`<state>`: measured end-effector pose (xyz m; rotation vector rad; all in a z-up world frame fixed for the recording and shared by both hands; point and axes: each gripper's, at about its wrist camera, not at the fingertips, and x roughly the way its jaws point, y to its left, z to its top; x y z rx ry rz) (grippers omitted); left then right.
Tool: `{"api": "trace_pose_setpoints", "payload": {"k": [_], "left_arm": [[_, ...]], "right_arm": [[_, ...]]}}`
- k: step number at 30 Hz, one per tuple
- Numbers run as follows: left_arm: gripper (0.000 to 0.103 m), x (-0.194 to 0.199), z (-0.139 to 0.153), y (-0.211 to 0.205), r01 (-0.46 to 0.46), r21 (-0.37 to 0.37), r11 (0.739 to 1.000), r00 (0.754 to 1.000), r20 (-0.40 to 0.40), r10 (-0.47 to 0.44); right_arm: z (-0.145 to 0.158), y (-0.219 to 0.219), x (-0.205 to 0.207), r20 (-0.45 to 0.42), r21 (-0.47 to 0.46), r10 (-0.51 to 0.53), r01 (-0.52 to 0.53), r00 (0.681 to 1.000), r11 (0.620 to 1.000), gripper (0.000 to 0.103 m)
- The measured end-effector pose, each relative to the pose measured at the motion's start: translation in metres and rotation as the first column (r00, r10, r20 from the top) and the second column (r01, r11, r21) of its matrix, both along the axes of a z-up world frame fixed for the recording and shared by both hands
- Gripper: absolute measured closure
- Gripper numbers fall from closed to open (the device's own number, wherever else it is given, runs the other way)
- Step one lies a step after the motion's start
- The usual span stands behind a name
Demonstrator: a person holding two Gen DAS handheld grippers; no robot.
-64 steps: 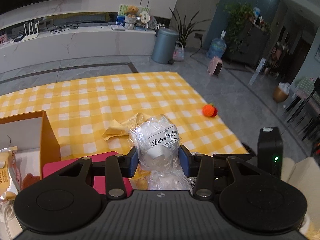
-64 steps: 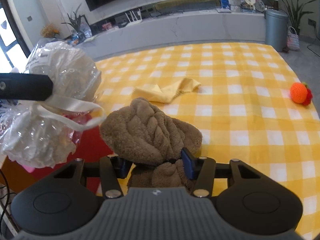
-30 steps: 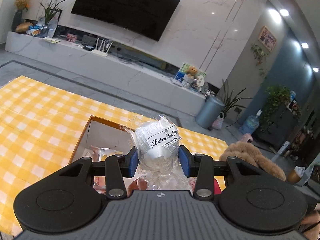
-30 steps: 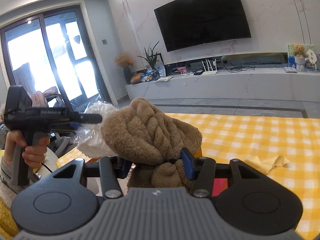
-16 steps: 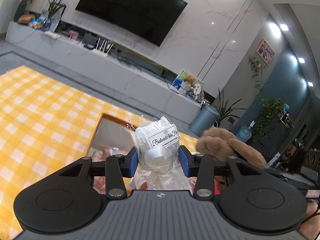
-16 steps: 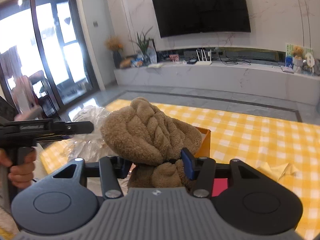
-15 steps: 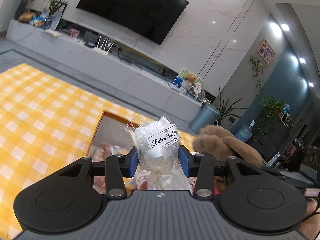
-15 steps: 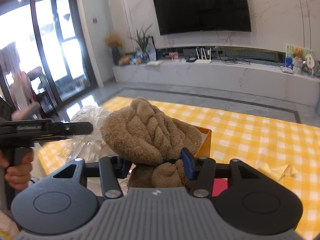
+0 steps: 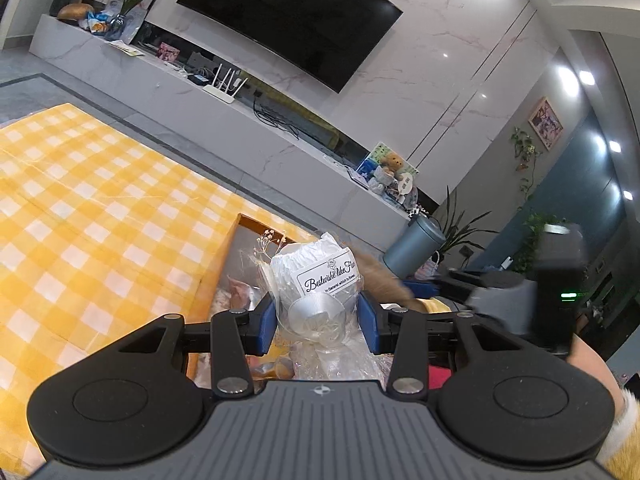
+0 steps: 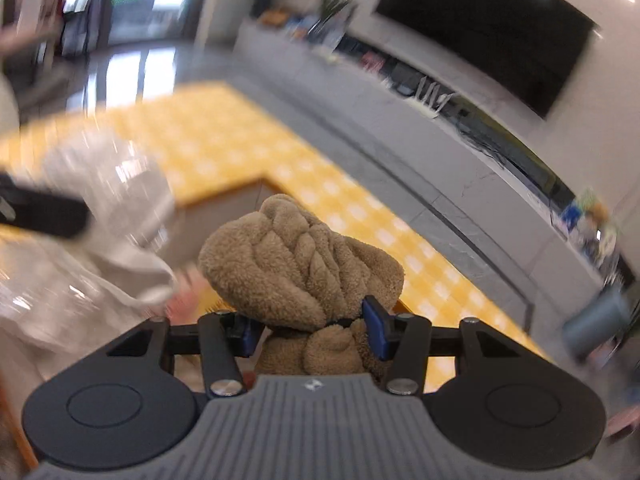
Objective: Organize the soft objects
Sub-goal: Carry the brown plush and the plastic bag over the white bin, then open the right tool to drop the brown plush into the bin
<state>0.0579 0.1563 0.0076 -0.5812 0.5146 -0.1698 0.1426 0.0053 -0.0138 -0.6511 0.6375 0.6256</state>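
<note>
My left gripper (image 9: 318, 322) is shut on a clear-wrapped white bundle (image 9: 316, 280) with a printed label. It hangs over an open orange box (image 9: 230, 248) that holds several soft items. My right gripper (image 10: 312, 330) is shut on a brown plush towel bundle (image 10: 300, 268). In the left wrist view the brown plush (image 9: 382, 280) and the right gripper (image 9: 500, 300) show just right of the white bundle. In the blurred right wrist view the wrapped bundle (image 10: 104, 208) and a left finger (image 10: 44, 212) sit at the left, above the box (image 10: 224, 204).
A yellow checked cloth (image 9: 80, 208) covers the surface around the box. A pink item (image 9: 440, 372) lies under the right gripper. Behind are a long white TV console (image 9: 200, 96), a grey bin (image 9: 416, 244) and plants. A person's hand (image 9: 588, 364) shows at the right edge.
The right gripper has swung left and rolled, bringing the brown plush over the box close to the white bundle. The left gripper has drifted and dipped slightly. Both grips are unchanged.
</note>
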Motion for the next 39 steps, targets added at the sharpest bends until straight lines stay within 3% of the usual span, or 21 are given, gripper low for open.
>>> {"api": "trace_pose_setpoints", "payload": {"k": [3, 8, 24, 26, 27, 31, 39], "left_arm": [[0.055, 0.000, 0.000, 0.001, -0.002, -0.005, 1.000, 1.000, 0.000, 0.002], [0.055, 0.002, -0.004, 0.003, 0.000, -0.007, 1.000, 1.000, -0.018, -0.001], [0.055, 0.004, -0.009, 0.002, -0.013, 0.035, 0.999, 0.998, -0.064, 0.015], [0.055, 0.003, -0.008, 0.002, -0.010, 0.033, 0.999, 0.998, -0.062, 0.012], [0.055, 0.003, -0.008, 0.002, -0.009, 0.035, 0.999, 0.998, -0.060, 0.011], [0.055, 0.001, -0.006, 0.003, -0.009, 0.033, 0.999, 0.999, -0.053, 0.011], [0.055, 0.002, -0.006, 0.001, 0.007, 0.030, 1.000, 0.999, -0.048, -0.006]], "right_arm": [[-0.021, 0.015, 0.020, -0.049, -0.112, 0.015, -0.021, 0.999, 0.993, 0.052], [-0.057, 0.033, 0.038, -0.051, -0.288, 0.031, -0.045, 0.998, 0.956, 0.052], [-0.092, 0.053, 0.059, -0.136, -0.422, -0.012, -0.047, 0.991, 0.905, 0.056], [-0.092, 0.051, 0.060, -0.140, -0.409, -0.023, -0.037, 0.990, 0.912, 0.054], [-0.089, 0.050, 0.061, -0.134, -0.393, -0.031, -0.024, 0.990, 0.919, 0.049], [-0.066, 0.043, 0.057, -0.070, -0.264, -0.018, -0.001, 0.997, 0.965, 0.011], [-0.008, 0.023, 0.039, -0.026, -0.088, -0.026, 0.024, 0.999, 0.996, 0.006]]}}
